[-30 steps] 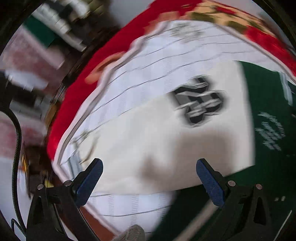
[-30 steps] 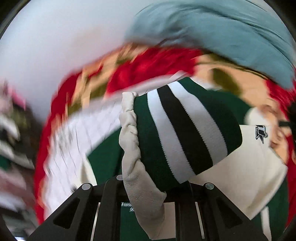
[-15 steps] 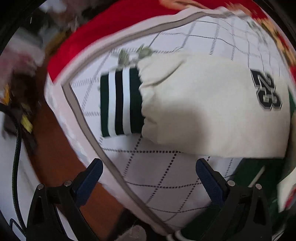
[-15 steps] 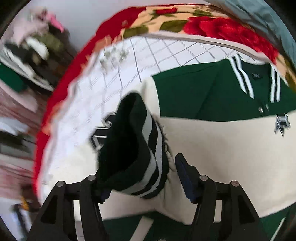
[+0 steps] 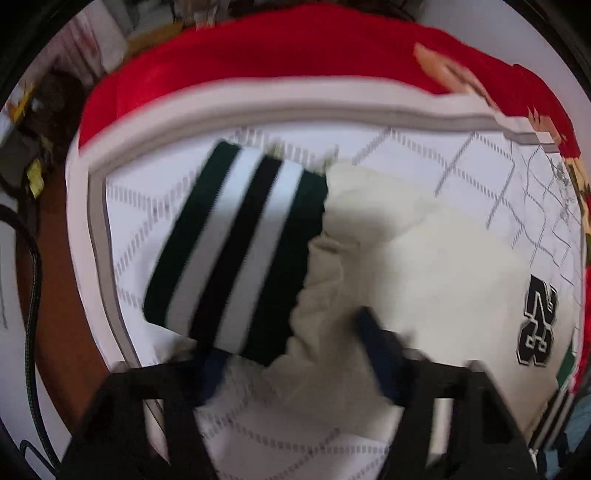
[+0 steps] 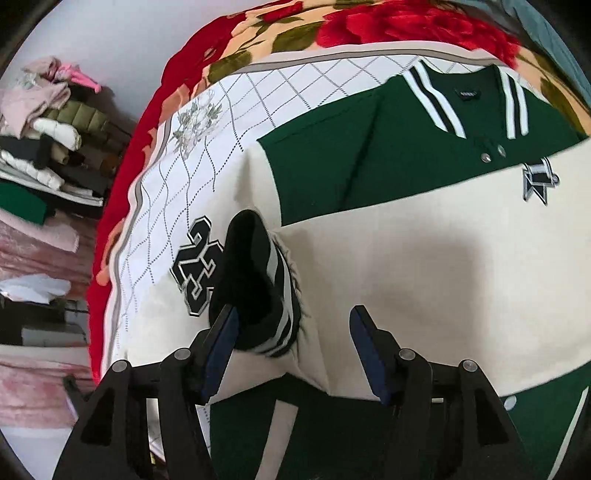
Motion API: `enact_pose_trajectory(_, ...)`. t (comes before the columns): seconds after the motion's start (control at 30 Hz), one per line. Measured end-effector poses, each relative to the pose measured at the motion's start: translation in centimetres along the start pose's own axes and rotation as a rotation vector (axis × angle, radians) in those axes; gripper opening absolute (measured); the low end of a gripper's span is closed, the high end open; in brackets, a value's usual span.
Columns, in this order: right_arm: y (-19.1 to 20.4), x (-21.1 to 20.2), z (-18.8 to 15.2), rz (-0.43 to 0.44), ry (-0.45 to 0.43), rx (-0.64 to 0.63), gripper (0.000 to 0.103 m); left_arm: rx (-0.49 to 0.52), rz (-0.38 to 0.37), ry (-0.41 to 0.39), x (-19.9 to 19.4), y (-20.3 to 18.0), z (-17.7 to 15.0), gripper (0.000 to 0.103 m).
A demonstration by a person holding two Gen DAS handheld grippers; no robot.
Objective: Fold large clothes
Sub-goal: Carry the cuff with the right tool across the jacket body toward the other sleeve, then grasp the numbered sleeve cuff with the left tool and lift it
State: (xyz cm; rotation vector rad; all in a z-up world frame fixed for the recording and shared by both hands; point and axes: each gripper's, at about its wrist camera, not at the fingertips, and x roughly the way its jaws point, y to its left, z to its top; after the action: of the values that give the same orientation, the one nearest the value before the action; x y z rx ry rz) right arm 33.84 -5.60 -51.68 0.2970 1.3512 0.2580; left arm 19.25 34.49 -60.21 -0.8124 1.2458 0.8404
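A green and cream varsity jacket (image 6: 424, 236) lies on a white quilted bedspread (image 6: 207, 155). Its cream sleeve with a "23" patch (image 5: 537, 325) ends in a green, white and black striped cuff (image 5: 236, 247). My left gripper (image 5: 291, 354) is narrowed around that sleeve just behind the cuff; the view is blurred, and whether it grips is unclear. My right gripper (image 6: 291, 343) is open. The other sleeve's striped cuff (image 6: 258, 288) lies folded over the jacket body, against its left finger. A "23" patch (image 6: 195, 266) shows beside it.
A red floral blanket (image 6: 332, 29) lies under the bedspread. The bed edge and brown floor (image 5: 55, 295) are at the left in the left wrist view, with a black cable (image 5: 33, 288). Stacked folded clothes (image 6: 48, 133) sit on shelves to the left in the right wrist view.
My left gripper moved in on the sleeve by the cuff and its fingers narrowed. My right gripper opened and let go of the other cuff, which now rests on the jacket.
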Motion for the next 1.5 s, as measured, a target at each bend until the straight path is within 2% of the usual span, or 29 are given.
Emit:
enact_pose_trajectory(0.03, 0.4, 0.6, 0.1, -0.002, 0.011, -0.002, 0.064, 0.008, 0.002, -0.017, 0.0, -0.1, 1.0, 0.042)
enact_pose_trajectory(0.2, 3.3, 5.1, 0.6, -0.004, 0.083, -0.029, 0.062, 0.063, 0.008, -0.075, 1.2, -0.7, 6.9, 0.042)
enact_pose_trajectory(0.23, 4.0, 6.0, 0.8, -0.023, 0.081, -0.033, 0.046, 0.085, 0.007, -0.077, 1.5, -1.0, 8.2, 0.042)
enact_pose_trajectory(0.27, 4.4, 6.6, 1.0, -0.043, 0.08, -0.033, 0.037, 0.109, 0.009, -0.079, 1.7, -1.3, 9.3, 0.042)
enact_pose_trajectory(0.3, 5.0, 7.1, 1.4, -0.069, 0.068, -0.031, 0.033, 0.128, 0.007, -0.08, 1.7, -0.8, 9.9, 0.042)
enact_pose_trajectory(0.33, 5.3, 7.0, 1.7, -0.076, 0.041, -0.027, 0.01, 0.152, -0.01, -0.079, 1.5, -1.0, 10.6, 0.042)
enact_pose_trajectory(0.37, 5.6, 6.5, 2.2, -0.095, 0.012, -0.02, 0.01, 0.165, -0.027, -0.084, 1.1, -1.1, 11.0, 0.042)
enact_pose_trajectory(0.47, 5.8, 4.6, 3.5, -0.105, -0.083, 0.017, 0.01, 0.187, -0.08, -0.105, -1.1, 0.6, 11.3, 0.045)
enact_pose_trajectory(0.5, 5.9, 4.3, 4.0, -0.106, -0.102, 0.021, 0.01, 0.182, -0.095, -0.111, -1.8, 0.9, 11.0, 0.055)
enact_pose_trajectory(0.53, 6.1, 4.4, 4.4, -0.101, -0.099, 0.019, 0.01, 0.175, -0.108, -0.117, -2.6, 1.6, 10.9, 0.072)
enact_pose_trajectory(0.57, 6.3, 5.0, 4.6, -0.1, -0.085, 0.008, 0.01, 0.165, -0.116, -0.119, -3.2, 2.1, 10.8, 0.077)
enact_pose_trajectory(0.6, 6.8, 6.7, 4.8, -0.117, -0.027, -0.026, 0.011, 0.155, -0.117, -0.12, -3.8, 2.6, 10.1, 0.081)
enact_pose_trajectory(0.63, 7.0, 8.3, 4.8, -0.127, 0.034, -0.048, 0.013, 0.143, -0.112, -0.114, -3.9, 2.5, 8.8, 0.081)
enact_pose_trajectory(0.7, 6.7, 9.3, 4.6, -0.109, 0.084, -0.046, 0.017, 0.112, -0.117, -0.066, -3.4, 1.6, 6.9, 0.081)
enact_pose_trajectory(0.73, 6.8, 9.1, 4.7, -0.099, 0.079, -0.048, 0.023, 0.077, -0.114, -0.027, -2.7, 1.2, 5.6, 0.081)
enact_pose_trajectory(0.77, 6.7, 8.1, 4.6, -0.078, 0.065, -0.048, 0.037, 0.048, -0.123, 0.004, -1.9, 1.1, 4.8, 0.081)
enact_pose_trajectory(0.83, 6.0, 6.4, 4.3, -0.022, 0.048, -0.015, 0.056, -0.014, -0.157, 0.046, -0.3, 0.0, 3.3, 0.081)
enact_pose_trajectory(0.9, 4.8, 4.4, 3.5, 0.049, 0.031, 0.031, 0.059, -0.036, -0.148, 0.046, 0.5, -0.6, 3.2, 0.081)
enact_pose_trajectory(0.97, 4.0, 3.0, 2.7, 0.068, 0.026, 0.055, 0.059, -0.051, -0.103, 0.008, 1.2, -1.1, 4.3, 0.08)
enact_pose_trajectory(1.07, 2.2, 2.0, 1.4, 0.064, 0.034, 0.112, 0.059, -0.029, -0.077, -0.074, 1.1, -2.3, 6.8, 0.079)
enact_pose_trajectory(1.1, 1.4, 1.9, 0.8, 0.068, 0.041, 0.142, 0.059, -0.017, -0.07, -0.1, 1.0, -2.6, 7.6, 0.074)
enact_pose_trajectory(1.13, 1.1, 2.2, 0.5, 0.07, 0.05, 0.161, 0.059, -0.002, -0.06, -0.119, 1.1, -3.1, 8.5, 0.06)
enact_pose_trajectory(1.17, 1.0, 2.4, 0.3, 0.07, 0.057, 0.172, 0.059, 0.018, -0.04, -0.133, 1.2, -3.5, 9.3, 0.05)
enact_pose_trajectory(1.2, 0.8, 2.8, 0.0, 0.07, 0.068, 0.184, 0.059, 0.04, -0.027, -0.148, 1.2, -3.8, 10.0, 0.035)
enact_pose_trajectory(1.23, 0.6, 3.0, 0.0, 0.074, 0.075, 0.19, 0.059, 0.068, -0.034, -0.164, 1.0, -4.2, 10.8, 0.029)
enact_pose_trajectory(1.33, 2.5, 4.5, 0.2, 0.06, 0.069, 0.149, 0.059, 0.12, -0.044, -0.197, 0.3, -5.3, 11.9, 0.02)
enact_pose_trajectory(1.4, 4.1, 5.7, 0.8, 0.019, 0.055, 0.091, 0.059, 0.151, -0.057, -0.215, -0.6, -6.0, 12.4, 0.018)
enact_pose_trajectory(1.5, 5.7, 7.8, 1.8, 0.015, 0.039, 0.05, 0.059, 0.163, -0.094, -0.245, -2.9, -5.8, 13.0, 0.018)
